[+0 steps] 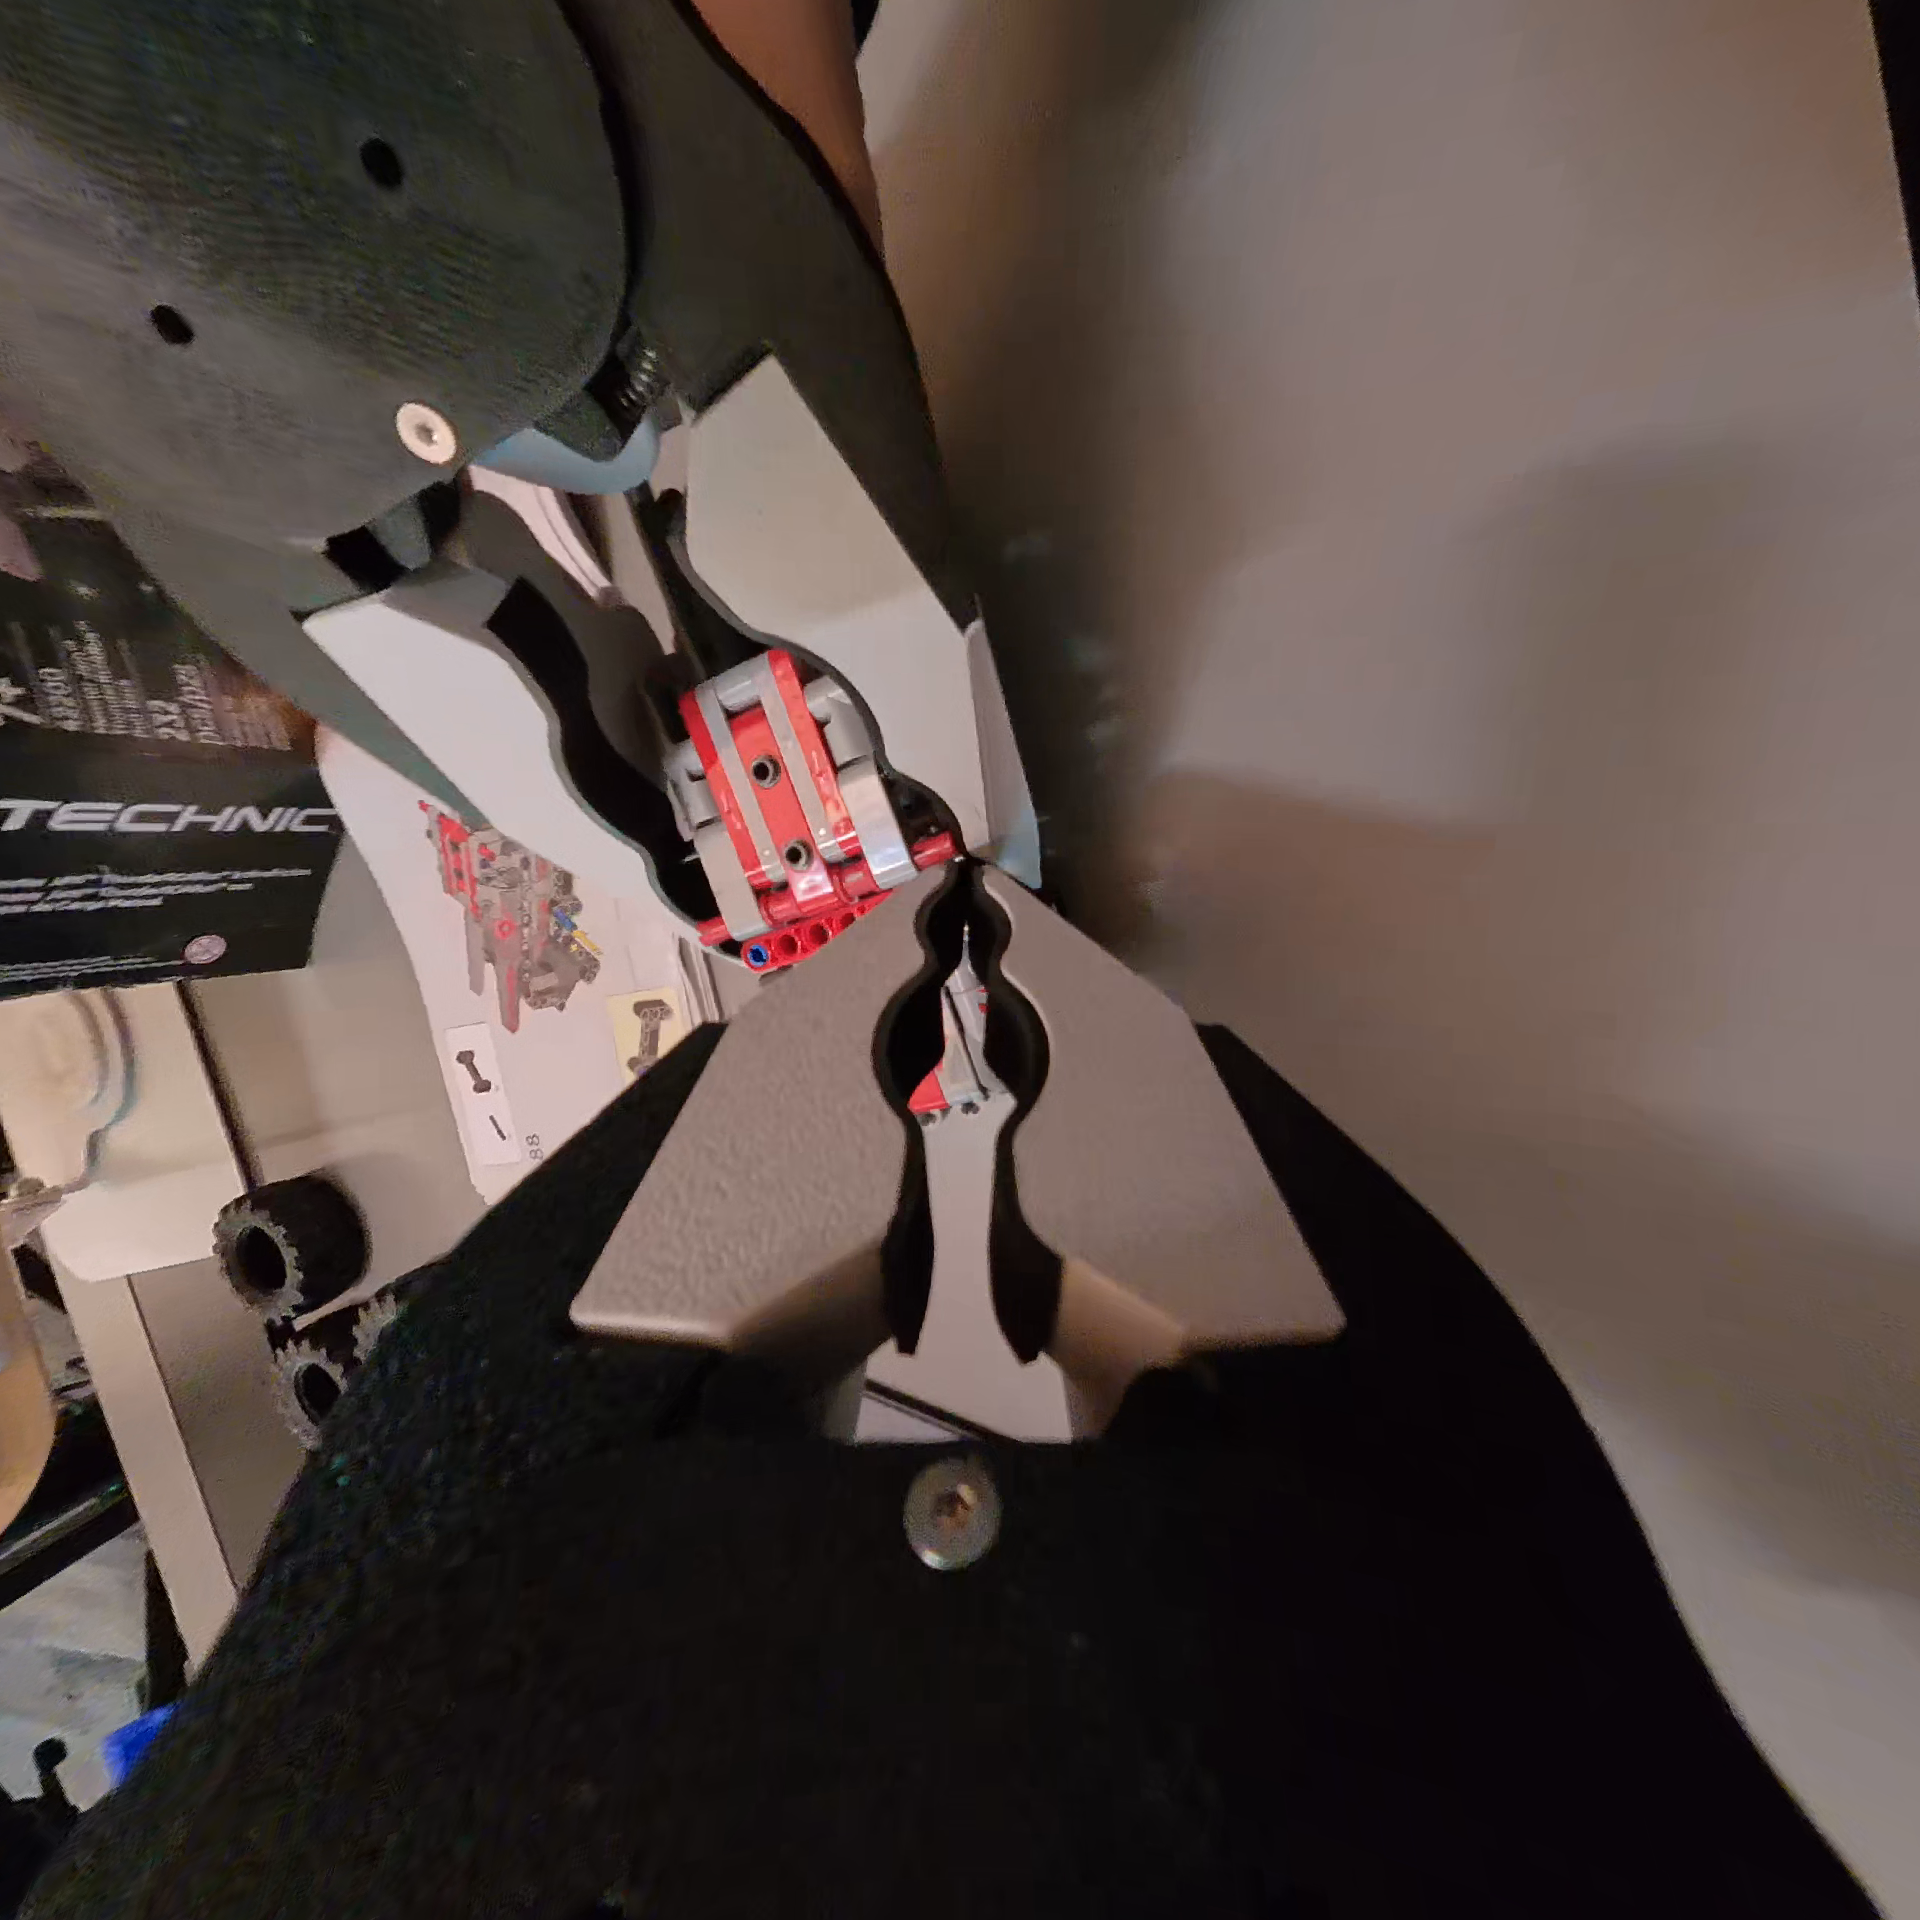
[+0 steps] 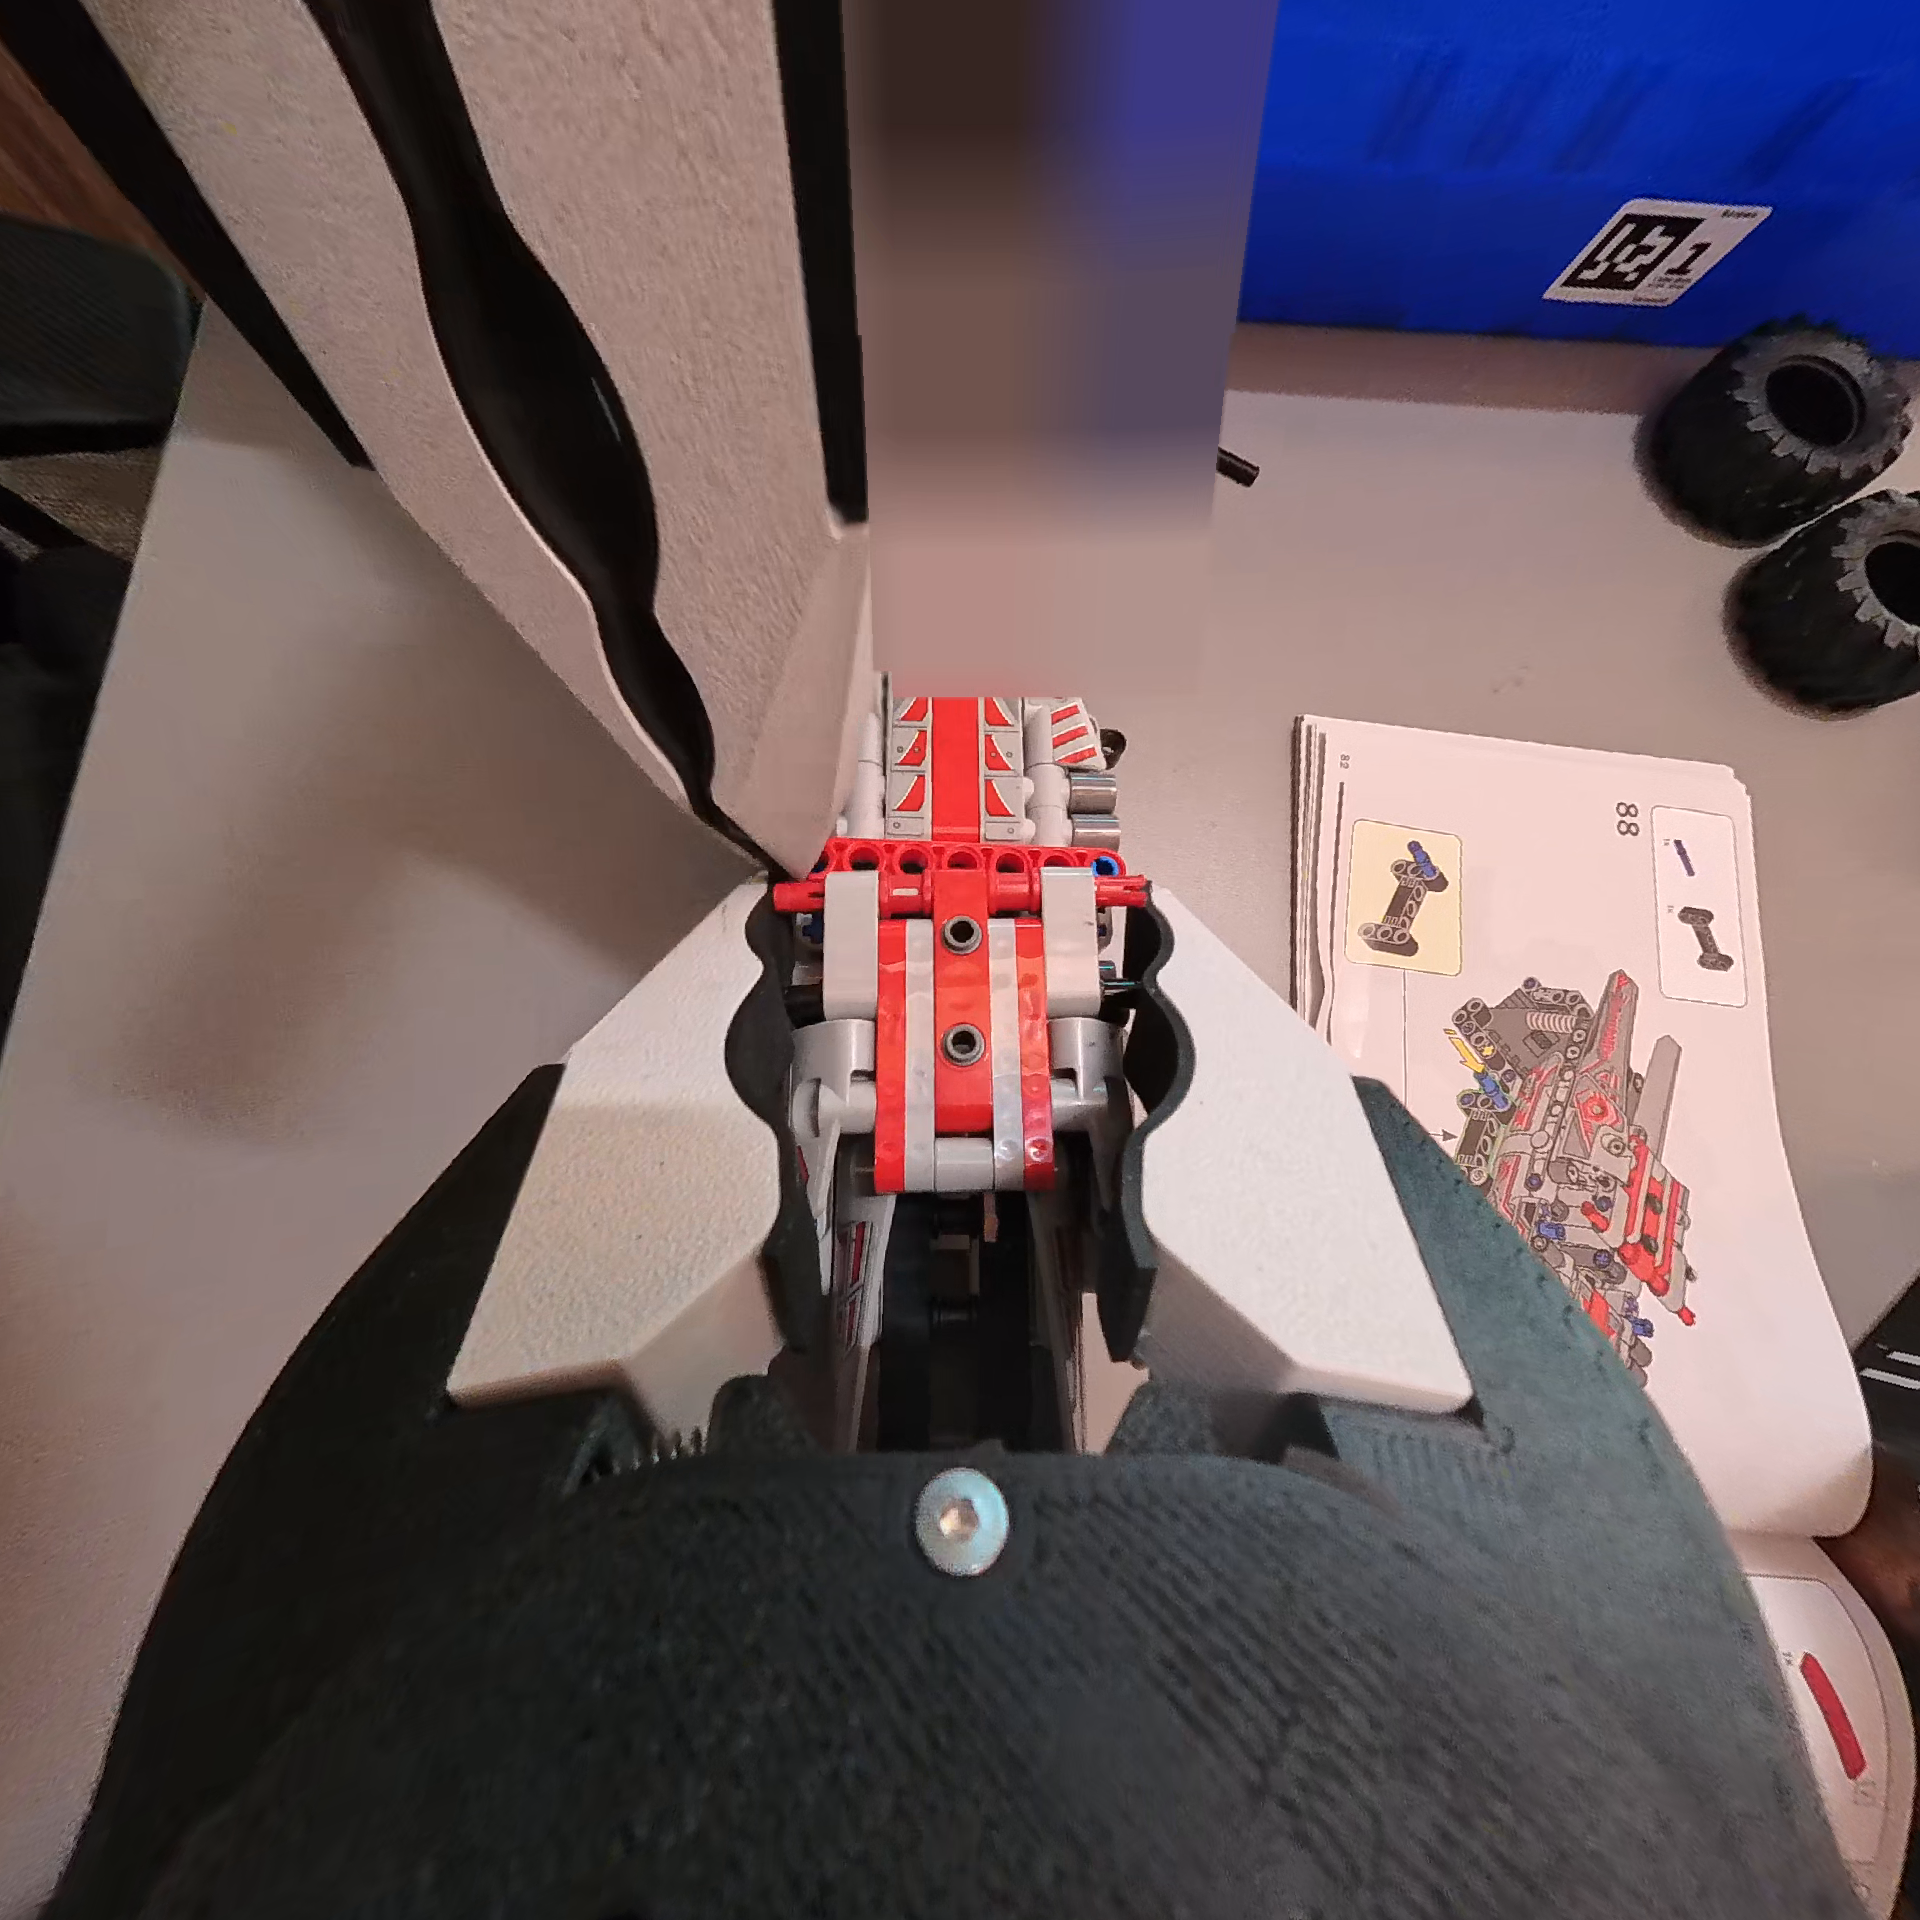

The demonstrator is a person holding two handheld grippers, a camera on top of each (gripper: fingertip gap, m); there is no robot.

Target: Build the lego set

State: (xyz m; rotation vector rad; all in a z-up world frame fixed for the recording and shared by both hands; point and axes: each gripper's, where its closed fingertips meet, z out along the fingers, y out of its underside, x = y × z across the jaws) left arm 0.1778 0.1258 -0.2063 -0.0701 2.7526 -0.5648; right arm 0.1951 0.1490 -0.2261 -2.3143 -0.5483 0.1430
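Between right gripper (image 2: 951, 1049) fingers, clamped lego model (image 2: 961, 1039), left gripper (image 1: 961, 883) closed at its edge

My right fingers (image 2: 665, 1174) cover the model's (image 2: 961, 1039) flanks, and its far end vanishes into a blurred patch. The manual (image 2: 1621, 1039) runs off the right edge; so do two tyres (image 2: 1787, 447). In the left wrist view, the right gripper (image 1: 790, 810) hides the desk beyond.

Light: warm, dim indoors | Shadows: soft on worktop (image 2: 312, 987) left of your right gripper (image 2: 951, 1049) | Blur: smeared wall right of your left gripper (image 1: 961, 883) | Edges: fisheye bending
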